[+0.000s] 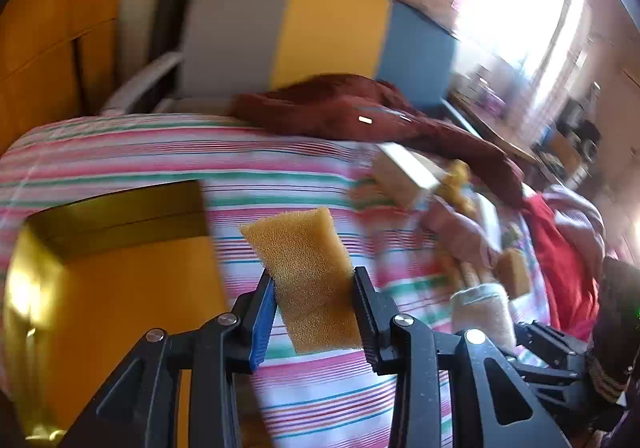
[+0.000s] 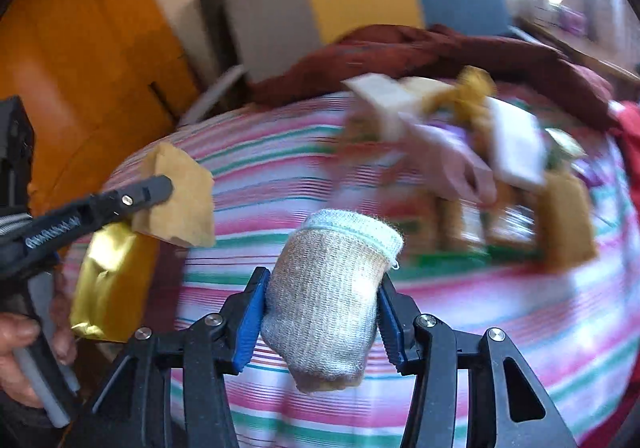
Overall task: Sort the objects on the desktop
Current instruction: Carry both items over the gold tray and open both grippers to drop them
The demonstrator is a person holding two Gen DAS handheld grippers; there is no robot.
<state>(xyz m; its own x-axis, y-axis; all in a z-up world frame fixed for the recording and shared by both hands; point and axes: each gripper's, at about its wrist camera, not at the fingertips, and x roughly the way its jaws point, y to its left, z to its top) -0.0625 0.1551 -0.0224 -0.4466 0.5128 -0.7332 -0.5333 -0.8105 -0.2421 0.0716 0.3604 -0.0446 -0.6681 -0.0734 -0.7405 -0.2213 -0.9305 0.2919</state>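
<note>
My left gripper is shut on a yellow sponge and holds it above the striped cloth, just right of an open gold box. In the right wrist view the left gripper holds the sponge over the gold box. My right gripper is shut on a grey knitted sock; the sock also shows in the left wrist view. A blurred pile of mixed objects lies on the table's far right.
The table carries a pink, green and white striped cloth. A dark red garment lies at its far edge. A grey, yellow and blue panel stands behind. Red cloth lies at the right.
</note>
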